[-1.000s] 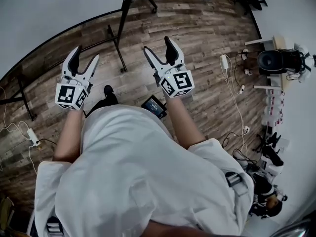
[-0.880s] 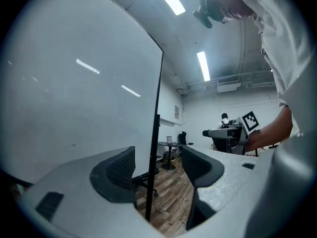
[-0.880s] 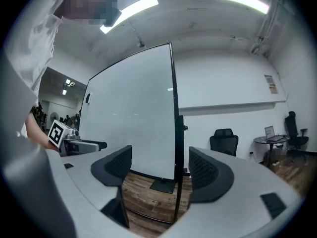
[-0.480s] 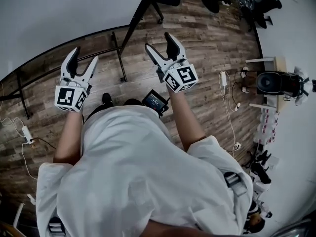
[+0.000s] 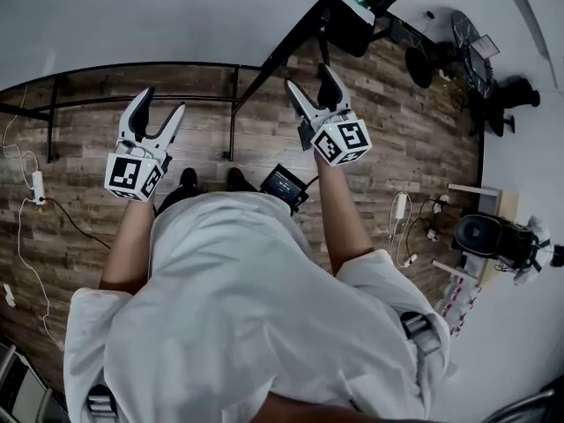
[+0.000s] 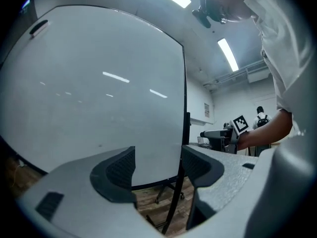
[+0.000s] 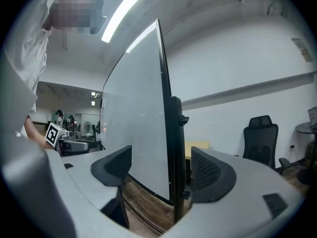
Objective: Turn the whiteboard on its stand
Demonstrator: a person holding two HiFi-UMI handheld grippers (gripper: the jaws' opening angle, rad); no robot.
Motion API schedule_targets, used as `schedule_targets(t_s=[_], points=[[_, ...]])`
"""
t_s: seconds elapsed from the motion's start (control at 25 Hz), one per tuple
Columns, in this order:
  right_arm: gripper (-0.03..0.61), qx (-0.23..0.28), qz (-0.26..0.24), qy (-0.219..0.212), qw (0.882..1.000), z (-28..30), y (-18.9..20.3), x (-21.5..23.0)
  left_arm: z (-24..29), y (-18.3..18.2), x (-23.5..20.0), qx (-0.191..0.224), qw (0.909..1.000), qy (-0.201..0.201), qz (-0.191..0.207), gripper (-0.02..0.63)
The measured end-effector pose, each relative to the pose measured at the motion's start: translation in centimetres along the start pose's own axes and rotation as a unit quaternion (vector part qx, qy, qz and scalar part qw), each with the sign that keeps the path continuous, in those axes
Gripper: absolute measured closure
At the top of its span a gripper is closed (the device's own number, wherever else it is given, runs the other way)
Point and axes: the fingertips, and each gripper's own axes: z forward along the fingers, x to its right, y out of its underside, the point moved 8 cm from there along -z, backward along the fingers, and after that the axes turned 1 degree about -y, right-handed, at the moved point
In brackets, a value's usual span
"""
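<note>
Right gripper view: the right tool (image 7: 161,157), open and empty, faces the right edge of the whiteboard (image 7: 136,123) just beyond; left tool (image 6: 158,155) likewise open. Clamp that edge squarely before pivoting.

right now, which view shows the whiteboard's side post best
The right gripper view: the whiteboard stands nearly edge-on with its black post clear. The left gripper view shows mostly the face; the head view only the top.
</note>
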Motion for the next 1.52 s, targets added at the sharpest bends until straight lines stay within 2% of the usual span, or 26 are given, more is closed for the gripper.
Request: schedule_targets(t_s=[0.32, 0.6, 1.0, 1.24, 1.52], points=[[0.216, -0.017, -0.010, -0.078, 0.997, 2.7, -0.1, 5.3, 0.3, 0.4, 2.5, 0.001, 0.9975, -0.071, 0.006, 0.337], [0.216, -0.031, -0.027, -0.167, 0.985, 6.1, -0.4, 7.1, 0.3, 0.8, 4.5, 0.003, 0.9940, -0.109, 0.001, 0.337], [0.218, -0.046, -0.019, -0.262, 0.964, 9.3, 0.6, 7.7, -0.3, 1.2, 6.7, -0.009, 0.9919, -0.126, 0.007, 0.337], [0.221, -0.048, -0.026, -0.292, 0.955, 10.4, 0.8, 7.4, 0.7, 0.6, 7.9, -0.008, 0.9923, -0.123, 0.017, 0.337], [0.301, -0.040, -0.007, -0.313, 0.949, 10.8, 1.0, 7.3, 2.9, 0.0, 9.3, -0.006, 0.9945, -0.102, 0.020, 0.337]])
